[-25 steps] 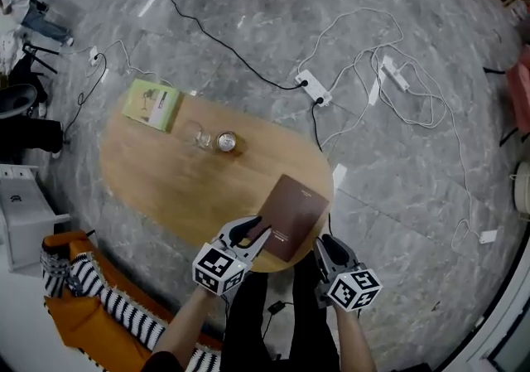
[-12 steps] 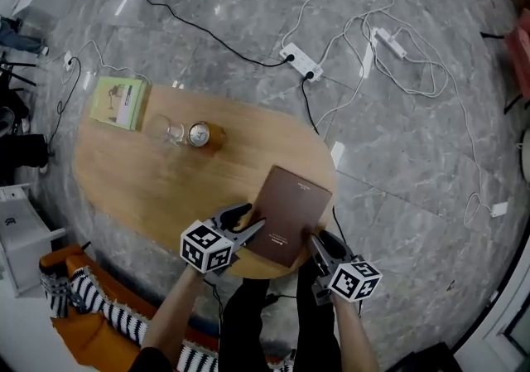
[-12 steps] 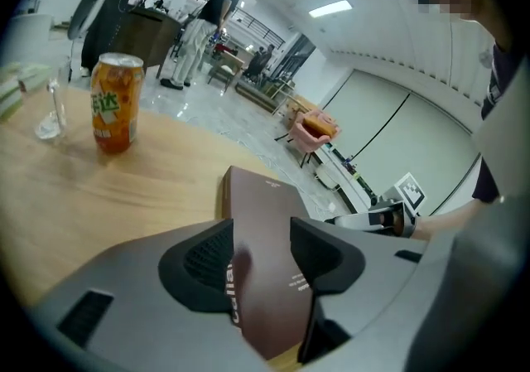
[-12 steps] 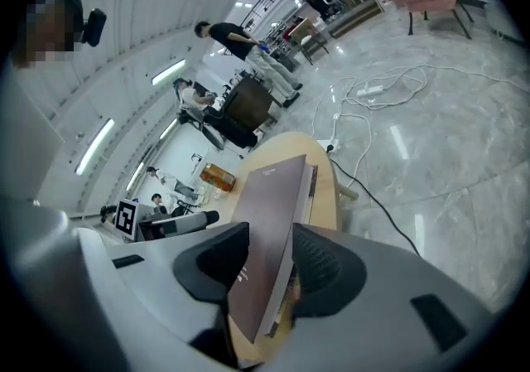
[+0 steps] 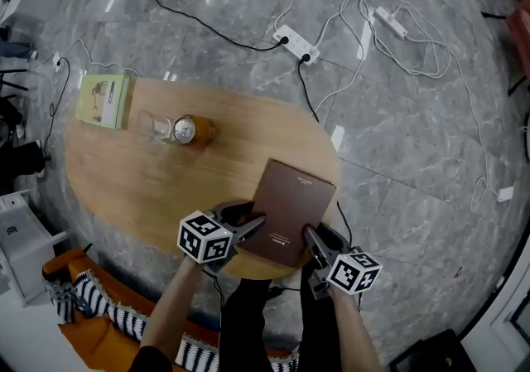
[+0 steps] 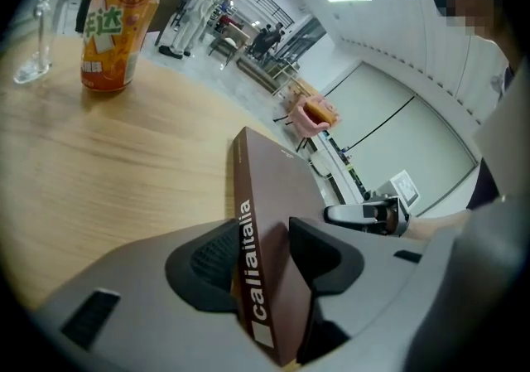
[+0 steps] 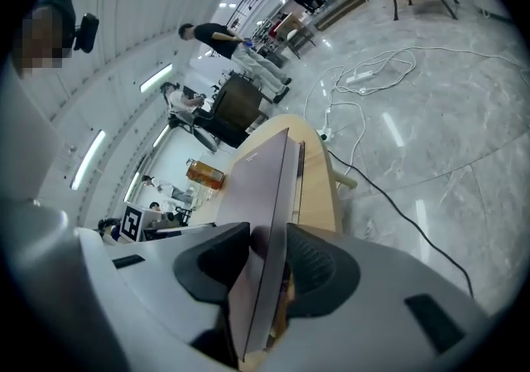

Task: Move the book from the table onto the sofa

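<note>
1. The book (image 5: pixel 291 211), brown-covered, lies flat on the oval wooden surface (image 5: pixel 149 188). It sits at the near end of the surface, and its near corner projects past the rim toward the person.

2. The left tongs (image 5: pixel 248 224) meet the book at its left edge. Their jaws have just been opening and stand wide. In the left gripper view, the spine with its white lettering stands between the 2 pads. No clamping is visible.

3. The right tongs (image 5: pixel 313 239) meet the book at its near right edge. Their jaws have also just been opening and stand wide. In the right gripper view, the book's thin edge runs between the 2 pads.

4. At the far left of the surface, well apart from the book, lies a green booklet (image 5: pixel 103 100). Just beside it stand a clear glass (image 5: pixel 155 124) and an orange can (image 5: pixel 184 129), close together.

5. On the grey marble floor (image 5: pixel 414 138) beyond the surface lie a white power strip (image 5: pixel 296 44) and loose cables.

6. An orange cushion (image 5: pixel 91 337) with a striped cloth (image 5: pixel 99 302) shows at the lower left.
</note>
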The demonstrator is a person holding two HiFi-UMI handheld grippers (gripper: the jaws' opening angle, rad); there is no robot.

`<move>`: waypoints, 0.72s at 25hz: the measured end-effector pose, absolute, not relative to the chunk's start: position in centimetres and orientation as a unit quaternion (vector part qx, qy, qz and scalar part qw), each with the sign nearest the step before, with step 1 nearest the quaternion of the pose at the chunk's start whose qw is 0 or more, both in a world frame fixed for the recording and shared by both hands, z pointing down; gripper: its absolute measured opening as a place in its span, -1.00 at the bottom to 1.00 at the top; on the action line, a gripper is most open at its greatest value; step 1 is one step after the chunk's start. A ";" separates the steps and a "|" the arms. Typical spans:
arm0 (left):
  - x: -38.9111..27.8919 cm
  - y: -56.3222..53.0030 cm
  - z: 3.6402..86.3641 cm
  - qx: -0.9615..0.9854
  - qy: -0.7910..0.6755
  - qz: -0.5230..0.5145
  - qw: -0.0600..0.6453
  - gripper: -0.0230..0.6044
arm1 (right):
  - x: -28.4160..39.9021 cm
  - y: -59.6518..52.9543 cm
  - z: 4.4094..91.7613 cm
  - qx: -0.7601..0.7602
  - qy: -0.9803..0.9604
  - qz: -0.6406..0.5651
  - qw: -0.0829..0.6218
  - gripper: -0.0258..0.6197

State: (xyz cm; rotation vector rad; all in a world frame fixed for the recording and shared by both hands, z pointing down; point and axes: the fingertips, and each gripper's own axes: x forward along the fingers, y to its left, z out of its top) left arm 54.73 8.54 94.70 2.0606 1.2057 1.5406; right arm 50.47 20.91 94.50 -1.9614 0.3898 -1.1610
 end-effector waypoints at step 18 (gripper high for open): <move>55.0 9.0 90.5 0.713 0.420 0.540 0.152 -0.42 | 51.2 21.6 90.3 -0.763 0.165 -0.460 0.423 -0.56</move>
